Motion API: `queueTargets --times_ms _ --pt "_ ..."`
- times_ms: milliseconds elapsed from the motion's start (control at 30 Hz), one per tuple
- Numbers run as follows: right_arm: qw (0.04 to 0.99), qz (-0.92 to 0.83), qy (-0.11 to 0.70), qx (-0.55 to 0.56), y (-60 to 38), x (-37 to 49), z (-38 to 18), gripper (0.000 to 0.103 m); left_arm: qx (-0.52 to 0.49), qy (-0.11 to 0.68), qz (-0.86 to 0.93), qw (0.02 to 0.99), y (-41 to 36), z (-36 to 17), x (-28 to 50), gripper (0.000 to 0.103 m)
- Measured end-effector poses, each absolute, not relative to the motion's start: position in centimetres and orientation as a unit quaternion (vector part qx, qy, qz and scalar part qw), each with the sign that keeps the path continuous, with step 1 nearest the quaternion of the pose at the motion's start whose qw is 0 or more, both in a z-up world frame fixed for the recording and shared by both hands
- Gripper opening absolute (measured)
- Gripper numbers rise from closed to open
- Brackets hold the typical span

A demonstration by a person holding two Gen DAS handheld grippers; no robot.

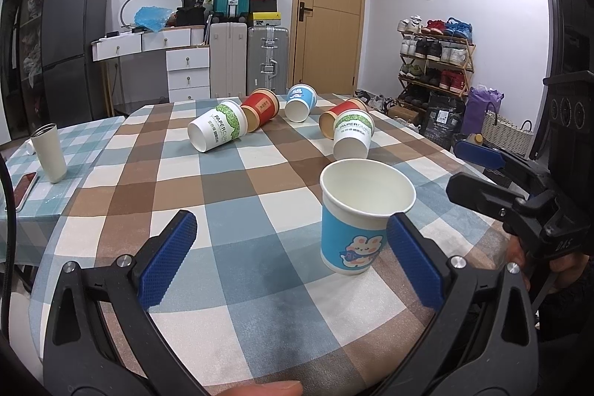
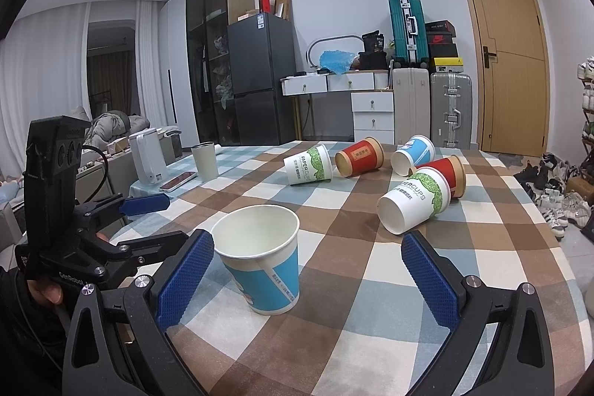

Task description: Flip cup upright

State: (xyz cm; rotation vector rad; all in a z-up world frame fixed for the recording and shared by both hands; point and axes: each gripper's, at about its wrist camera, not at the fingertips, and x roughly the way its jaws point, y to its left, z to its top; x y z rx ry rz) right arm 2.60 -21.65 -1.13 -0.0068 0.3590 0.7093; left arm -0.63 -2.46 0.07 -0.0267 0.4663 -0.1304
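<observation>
A blue paper cup with a rabbit print stands upright on the checked tablecloth; it also shows in the right wrist view. My left gripper is open, the cup just inside its right finger, apart from the pads. My right gripper is open, the cup by its left finger. Several cups lie on their sides farther back: two green-and-white cups, two red cups and a blue cup.
A cream tumbler and a phone sit on the table's left part. A white kettle stands beyond. The table edge falls off at right, with a shoe rack behind.
</observation>
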Motion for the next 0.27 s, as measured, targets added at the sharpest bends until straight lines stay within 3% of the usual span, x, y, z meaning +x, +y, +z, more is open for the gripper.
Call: queueTargets --times_ms 267 --pt "0.922 0.345 0.175 -0.003 -21.68 2.55 -1.11 0.103 -0.012 0.231 -0.066 0.971 -2.4 0.04 -0.58 0.102"
